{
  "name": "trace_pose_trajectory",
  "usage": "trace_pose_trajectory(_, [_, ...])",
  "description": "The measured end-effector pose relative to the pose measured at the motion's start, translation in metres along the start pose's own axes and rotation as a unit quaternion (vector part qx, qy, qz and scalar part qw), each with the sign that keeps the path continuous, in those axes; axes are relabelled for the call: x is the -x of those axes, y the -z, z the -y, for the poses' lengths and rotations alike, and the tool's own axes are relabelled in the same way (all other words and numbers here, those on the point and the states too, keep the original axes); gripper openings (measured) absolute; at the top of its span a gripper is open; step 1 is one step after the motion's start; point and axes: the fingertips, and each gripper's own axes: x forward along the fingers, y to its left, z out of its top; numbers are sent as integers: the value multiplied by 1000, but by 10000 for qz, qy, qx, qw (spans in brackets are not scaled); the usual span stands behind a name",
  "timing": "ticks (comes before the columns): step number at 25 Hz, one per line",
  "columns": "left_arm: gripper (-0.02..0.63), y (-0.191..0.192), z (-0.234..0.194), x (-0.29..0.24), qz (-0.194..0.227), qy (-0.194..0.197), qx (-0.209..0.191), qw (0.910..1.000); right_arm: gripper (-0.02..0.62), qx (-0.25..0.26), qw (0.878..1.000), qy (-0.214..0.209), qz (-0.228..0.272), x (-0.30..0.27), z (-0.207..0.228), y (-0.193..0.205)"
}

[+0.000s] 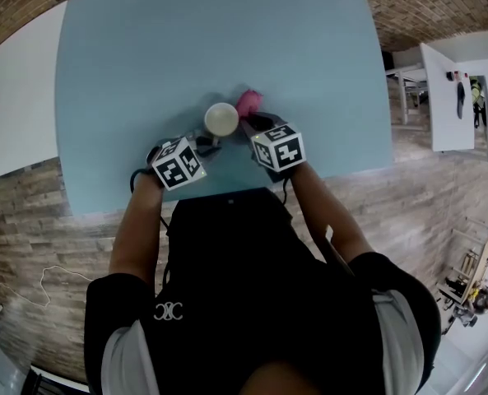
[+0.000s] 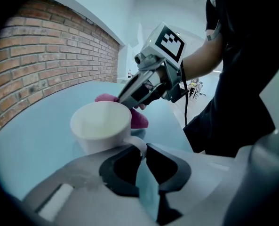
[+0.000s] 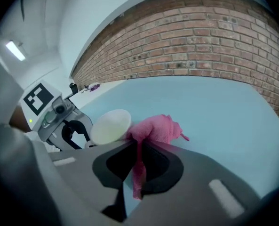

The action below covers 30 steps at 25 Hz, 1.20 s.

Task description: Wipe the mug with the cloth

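No word or number is legible. The black shirt (image 1: pixel 252 303) bears 1 small white emblem (image 1: pixel 168 311), its characters unreadable. Left cube (image 1: pixel 178 163) and right cube (image 1: pixel 278 147) show black-and-white square codes, no text.

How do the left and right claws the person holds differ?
The left gripper is shut on the white mug's handle; the right gripper is shut on a pink cloth. The left gripper meets the mug from the person's side, while the right gripper holds its cloth against the mug's far right side. Both are closed and carry marker cubes.
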Motion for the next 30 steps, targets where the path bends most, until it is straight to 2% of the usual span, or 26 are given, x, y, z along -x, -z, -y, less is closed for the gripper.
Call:
trace_pose_trajectory(6, [38, 1, -1, 0, -28, -94, 125, 9999, 38, -130, 9996, 2, -240, -9, -8, 20])
trace_pose_trajectory(9, [38, 4, 1, 2, -48, -132, 192, 9997, 38, 144, 9990, -10, -433, -8, -20, 26])
trace_pose_trajectory(13, [38, 5, 0, 1, -20, -196, 314, 9993, 38, 434, 9967, -226, -652, -4, -39, 39])
trace_pose_trajectory(20, [38, 2, 1, -1, -6, -242, 395, 9989, 38, 1203, 9890, -599, -614, 0, -90, 41])
trace_pose_trajectory(25, [38, 4, 2, 0, 3, -195, 392, 9990, 38, 1344, 9864, -540, -779, -1, -78, 43])
trace_pose_trajectory(30, [38, 3, 1, 0, -76, -115, 413, 9991, 38, 1562, 9842, -136, -826, 5, -47, 36])
